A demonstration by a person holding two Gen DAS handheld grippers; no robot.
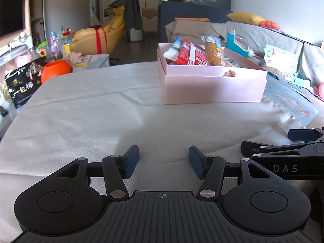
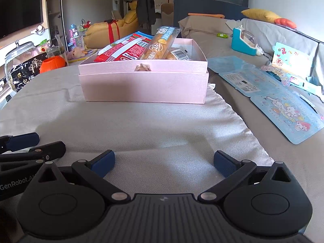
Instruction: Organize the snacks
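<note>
A pink box (image 1: 214, 88) (image 2: 144, 88) stands on the grey cloth ahead, nested in its lid. Inside lie a red snack bag (image 1: 191, 55) (image 2: 125, 51), a wrapped bread roll (image 1: 213, 53) (image 2: 160, 43) and a blue-white packet (image 1: 173, 47). My left gripper (image 1: 164, 162) hovers low over the cloth near its front, open, nothing between its blue pads. My right gripper (image 2: 164, 163) sits beside it, jaws wide open and empty. Each gripper shows at the edge of the other's view.
A black snack bag (image 1: 23, 82) (image 2: 25, 74) and an orange pumpkin pot (image 1: 55, 70) (image 2: 53, 62) stand at the far left by a glass jar (image 2: 20, 56). Blue cartoon cards (image 2: 283, 111) (image 1: 287, 99) and a teal toy (image 2: 244, 39) lie on the sofa to the right.
</note>
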